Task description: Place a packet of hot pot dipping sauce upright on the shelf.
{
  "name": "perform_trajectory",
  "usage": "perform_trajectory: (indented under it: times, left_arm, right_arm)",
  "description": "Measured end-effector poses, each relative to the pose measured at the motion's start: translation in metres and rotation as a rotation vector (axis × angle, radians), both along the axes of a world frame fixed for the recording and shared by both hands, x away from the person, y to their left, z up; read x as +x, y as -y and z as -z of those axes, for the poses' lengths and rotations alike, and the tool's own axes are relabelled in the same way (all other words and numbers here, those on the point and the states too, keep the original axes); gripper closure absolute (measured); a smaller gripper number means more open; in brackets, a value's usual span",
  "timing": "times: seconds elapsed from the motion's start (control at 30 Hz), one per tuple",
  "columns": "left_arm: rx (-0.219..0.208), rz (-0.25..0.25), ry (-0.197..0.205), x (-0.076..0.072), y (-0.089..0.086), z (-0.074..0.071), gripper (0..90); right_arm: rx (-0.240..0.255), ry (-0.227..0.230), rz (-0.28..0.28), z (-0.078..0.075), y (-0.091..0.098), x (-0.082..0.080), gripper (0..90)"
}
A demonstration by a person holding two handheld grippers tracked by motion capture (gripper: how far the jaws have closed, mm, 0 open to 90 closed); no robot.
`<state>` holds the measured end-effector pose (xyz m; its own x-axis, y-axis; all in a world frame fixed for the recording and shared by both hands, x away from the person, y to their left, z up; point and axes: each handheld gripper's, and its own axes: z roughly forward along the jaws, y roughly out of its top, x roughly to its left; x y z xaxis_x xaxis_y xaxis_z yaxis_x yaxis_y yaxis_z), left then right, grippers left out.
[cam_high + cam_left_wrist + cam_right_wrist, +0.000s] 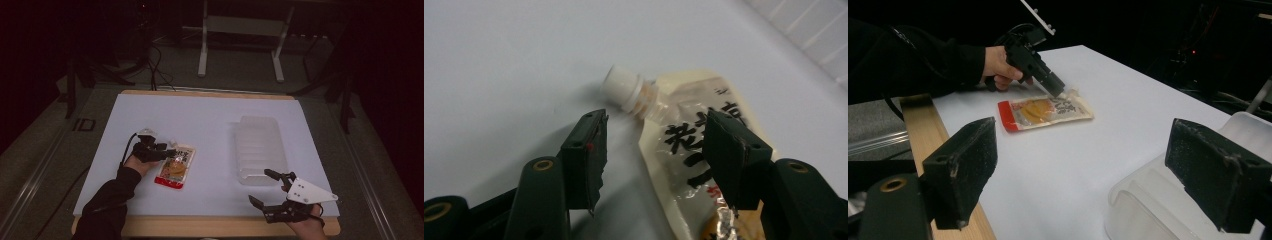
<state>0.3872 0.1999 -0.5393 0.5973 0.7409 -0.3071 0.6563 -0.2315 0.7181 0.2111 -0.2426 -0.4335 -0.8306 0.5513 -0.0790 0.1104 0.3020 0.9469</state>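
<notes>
Straddling the cream, red-edged spouted foil pouch (pixel 684 165) on the white desk (pixel 210 125), left tool (pixel 654 145) not gripping; right tool (pixel 1098 170) gaping, released.

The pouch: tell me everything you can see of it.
The pouch is a flat, flexible spouted pack, cream with black characters, a red bottom edge and a yellow food picture. Its white screw cap sits on a clear neck. It lies flat on the white table. The left claw straddles its neck end; contact is unclear.
</notes>
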Motion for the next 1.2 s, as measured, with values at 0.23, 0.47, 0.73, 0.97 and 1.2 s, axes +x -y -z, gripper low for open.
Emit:
perform_trajectory:
  times: [0.23, 0.47, 0.73, 0.97, 1.2]
  left_arm:
    - [0.011, -0.001, 0.014, -0.002, 0.003, 0.002, 46.3]
    - [0.129, -0.036, 0.024, -0.007, 0.019, -0.004, 48.3]
    - [0.212, -0.020, 0.017, -0.016, 0.033, -0.009, 68.2]
    - [0.206, -0.029, 0.001, -0.015, 0.033, -0.009, 82.6]
    - [0.241, -0.042, 0.037, -0.019, 0.037, -0.010, 90.0]
  right_arm:
    - [-0.008, -0.004, -0.006, 0.001, -0.001, 0.001, 13.4]
    - [-0.012, -0.001, -0.007, 0.001, -0.002, 0.000, 13.4]
    - [-0.016, 0.001, -0.008, 0.001, -0.002, 0.000, 13.7]
    - [-0.021, -0.001, -0.012, 0.001, -0.003, 0.000, 13.7]
    - [-0.018, 0.000, -0.010, 0.001, -0.002, 0.001, 13.9]
